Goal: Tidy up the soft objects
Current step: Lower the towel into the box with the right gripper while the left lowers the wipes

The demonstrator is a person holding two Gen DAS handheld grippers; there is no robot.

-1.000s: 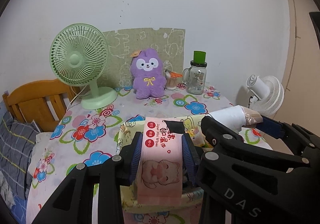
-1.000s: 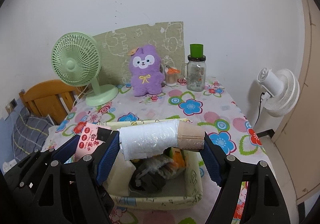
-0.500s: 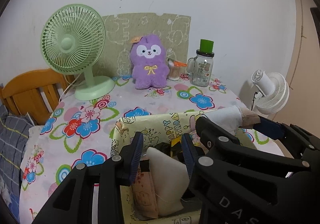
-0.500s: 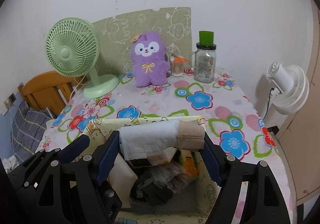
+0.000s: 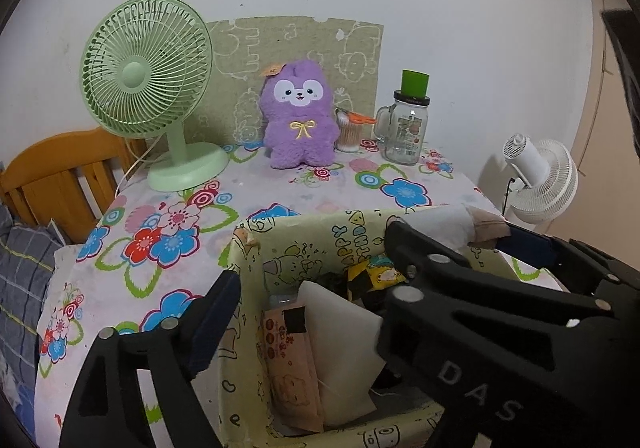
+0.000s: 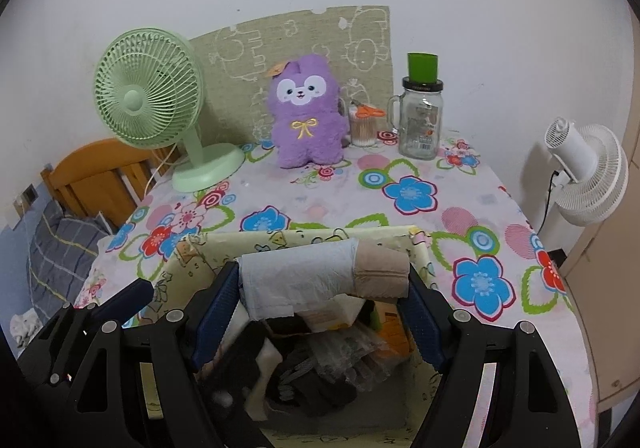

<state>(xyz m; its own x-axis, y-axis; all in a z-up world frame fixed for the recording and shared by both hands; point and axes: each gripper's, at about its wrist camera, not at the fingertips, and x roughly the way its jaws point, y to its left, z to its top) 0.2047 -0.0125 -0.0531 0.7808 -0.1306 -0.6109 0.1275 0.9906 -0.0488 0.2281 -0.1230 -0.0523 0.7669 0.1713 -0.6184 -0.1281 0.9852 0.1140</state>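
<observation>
— Tool check, ours on the right [image 6: 322,306]?

— We have it clamped on the roll [image 6: 324,276], white with a tan end, held crosswise just above the box [image 6: 224,244].

— And our left tool [image 5: 304,292]?

— We see it spread wide with nothing between its fingers, poised over the box's near-left corner. Below it the wipes pack [image 5: 290,364] stands inside the box beside a white pouch [image 5: 340,344].

— Where do we see the box?

— On the flowered worktop [image 6: 400,183], near the front. At the back stand a plush [image 6: 306,111], a green fan [image 6: 152,99] and a jar [image 6: 420,119].
</observation>
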